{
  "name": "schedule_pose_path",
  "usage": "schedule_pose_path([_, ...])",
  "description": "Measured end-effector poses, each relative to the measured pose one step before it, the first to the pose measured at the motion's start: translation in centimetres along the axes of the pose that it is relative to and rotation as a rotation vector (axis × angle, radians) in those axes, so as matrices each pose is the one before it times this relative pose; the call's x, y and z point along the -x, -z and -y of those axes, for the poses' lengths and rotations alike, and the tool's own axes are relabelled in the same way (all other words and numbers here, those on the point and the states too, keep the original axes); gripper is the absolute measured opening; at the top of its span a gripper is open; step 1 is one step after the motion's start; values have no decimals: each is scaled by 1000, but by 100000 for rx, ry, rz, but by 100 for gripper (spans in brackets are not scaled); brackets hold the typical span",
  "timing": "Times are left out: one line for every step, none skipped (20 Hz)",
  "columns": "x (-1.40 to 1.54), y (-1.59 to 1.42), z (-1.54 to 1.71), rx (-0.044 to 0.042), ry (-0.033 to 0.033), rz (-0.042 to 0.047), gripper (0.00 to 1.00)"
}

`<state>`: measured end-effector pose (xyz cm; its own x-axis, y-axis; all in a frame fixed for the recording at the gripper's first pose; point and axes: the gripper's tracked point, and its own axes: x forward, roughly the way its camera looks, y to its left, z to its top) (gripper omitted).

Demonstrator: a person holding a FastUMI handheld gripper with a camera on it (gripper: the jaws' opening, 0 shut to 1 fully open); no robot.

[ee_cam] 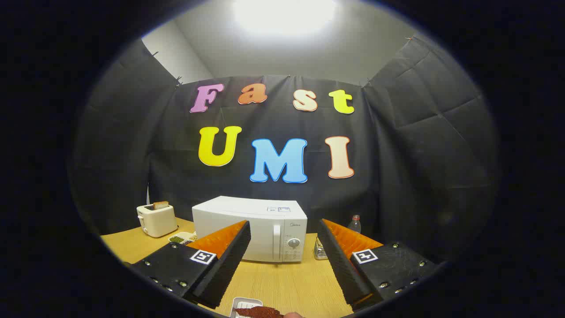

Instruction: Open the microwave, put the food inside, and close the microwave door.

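Hand-held gripper (282,247): held above the worktop, its two fingers spread well apart with nothing between them but bare wood and the microwave beyond.

Microwave (249,227): white, standing on the worktop at 12 o'clock from the fingers, beyond their tips. Its door is shut, with the upright handle and the knob panel on its right end (the left finger hides part of the door front).

Food (258,312): a reddish-brown piece lying over a small white tray (242,303), at 6 o'clock, near the base of the fingers and well apart from the microwave. I cannot tell what kind of food it is.

Toaster (156,219): cream-coloured, at 10 o'clock from the gripper, to the left of the microwave, with a slice of bread standing up out of its slot.

Small dish (182,238): between the toaster and the microwave, holding something dark green, partly behind the left finger.

Bottle (354,224): clear plastic, at 1 o'clock, behind the right finger's tip.

Shiny metal thing (320,251): just right of the microwave, touching the edge of the right finger as I see it; too small to name.

Worktop (291,282): pale wood, with visible grain.
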<state>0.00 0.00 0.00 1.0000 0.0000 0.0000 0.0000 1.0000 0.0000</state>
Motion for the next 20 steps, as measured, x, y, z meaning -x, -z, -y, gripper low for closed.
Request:
schedule_pose_path([29, 48, 5, -135, -271, -126, 97])
schedule_pose_path([110, 49, 59, -164, 161, -72, 97])
schedule_pose_path([-5, -2, 184, -376, 583, -23, 97])
schedule_pose_path([16, 83, 145, -711, 348, -150, 97])
schedule_pose_path([48, 44, 22, -914, 81, -166, 97])
schedule_pose_path([44, -5, 6, -774, 221, -34, 97])
schedule_pose_path([-16, 70, 66, -411, 239, -238, 97])
schedule_pose_path([59, 41, 107, -174, 65, -69, 97])
schedule_pose_path([50, 4, 57, 72, 108, -21, 97])
schedule_pose_path([-42, 154, 52, 143, 72, -126, 97])
schedule_pose_path([-36, -29, -61, 13, -63, -219, 97])
schedule_pose_path([-132, 43, 48, 156, 99, 13, 96])
schedule_pose_path([-145, -89, 89, 233, 335, 171, 96])
schedule_pose_path([-380, 83, 164, -152, 297, 61, 97])
schedule_pose_path([-451, -32, -42, -547, -61, -209, 97])
schedule_pose_path([-403, 134, -79, -636, -152, -392, 97])
schedule_pose_path([-622, 133, 11, -358, -171, -503, 97])
schedule_pose_path([-623, 73, 71, 52, -81, -201, 97])
schedule_pose_path([-774, 60, 107, 289, 79, -102, 97])
schedule_pose_path([-746, 151, 5, 81, -101, -330, 97])
